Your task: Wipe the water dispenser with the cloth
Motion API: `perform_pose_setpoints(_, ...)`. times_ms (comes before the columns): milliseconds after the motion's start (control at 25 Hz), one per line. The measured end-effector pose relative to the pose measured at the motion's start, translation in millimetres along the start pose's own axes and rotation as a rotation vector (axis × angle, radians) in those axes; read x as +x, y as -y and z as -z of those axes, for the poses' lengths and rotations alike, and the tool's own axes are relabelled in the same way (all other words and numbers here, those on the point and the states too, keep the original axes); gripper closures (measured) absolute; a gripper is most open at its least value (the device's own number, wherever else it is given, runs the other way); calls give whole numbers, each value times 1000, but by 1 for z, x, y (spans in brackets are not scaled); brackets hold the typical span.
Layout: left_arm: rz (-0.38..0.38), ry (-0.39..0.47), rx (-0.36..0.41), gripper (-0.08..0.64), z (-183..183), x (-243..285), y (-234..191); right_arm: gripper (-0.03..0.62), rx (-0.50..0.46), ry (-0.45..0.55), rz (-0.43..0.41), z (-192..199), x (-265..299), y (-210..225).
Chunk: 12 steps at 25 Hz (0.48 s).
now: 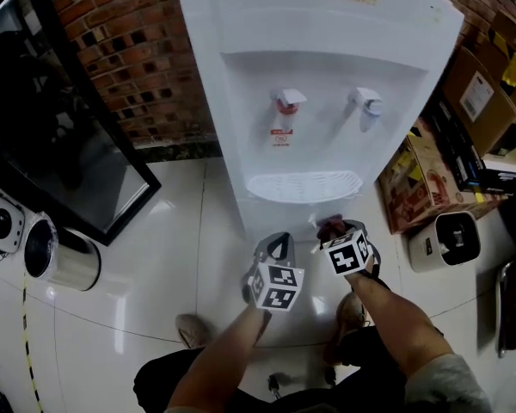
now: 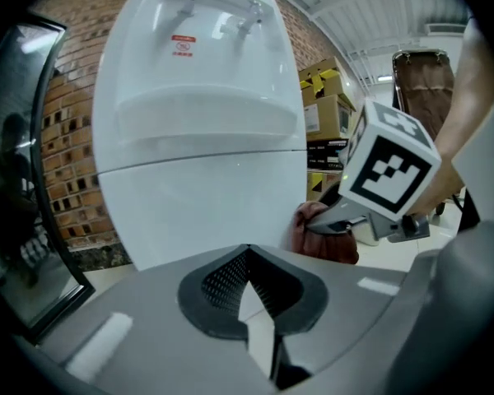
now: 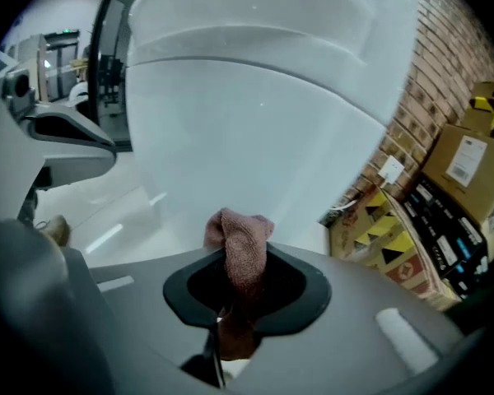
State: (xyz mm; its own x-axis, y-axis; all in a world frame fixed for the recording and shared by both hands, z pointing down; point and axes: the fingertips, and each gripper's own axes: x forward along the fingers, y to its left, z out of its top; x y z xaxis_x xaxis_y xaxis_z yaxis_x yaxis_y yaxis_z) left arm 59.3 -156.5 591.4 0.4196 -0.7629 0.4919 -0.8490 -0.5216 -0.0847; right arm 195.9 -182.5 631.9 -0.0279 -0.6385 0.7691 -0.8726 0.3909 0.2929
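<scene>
1. Cloth [image 3: 244, 250], reddish-brown, was pinched between the jaws of the right gripper [image 3: 229, 307]; it stood up from them in a bunch.
2. It sat at the lower front of the water dispenser [image 1: 318, 101], just below the drip tray [image 1: 303, 186]; whether it touched the panel could not be told.
3. The left gripper [image 1: 278, 249] hung before the same panel, just beside the right one; its jaws were pressed together on nothing.
4. Cardboard boxes [image 1: 430, 179] stood right of the dispenser; a brick wall [image 1: 129, 58] rose behind it.

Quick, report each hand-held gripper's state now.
Left hand-held gripper: closed, empty.
Right hand-held gripper: closed on the cloth.
</scene>
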Motion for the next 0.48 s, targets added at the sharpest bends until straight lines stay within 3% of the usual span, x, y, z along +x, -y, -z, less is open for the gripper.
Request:
perform_pose_setpoints(240,-158,-89,-35,560,54,-29,-77,511,-148,144,-242,-43,8,-145)
perform_pose_setpoints(360,-229,-124,-57,560,81,-47,-113,511,-178,177,-253,-53,27,-195)
perform_pose_setpoints(480,-281,-175,-91,560,113,-64,-134,511,-134,174,-229,-48,52,-218)
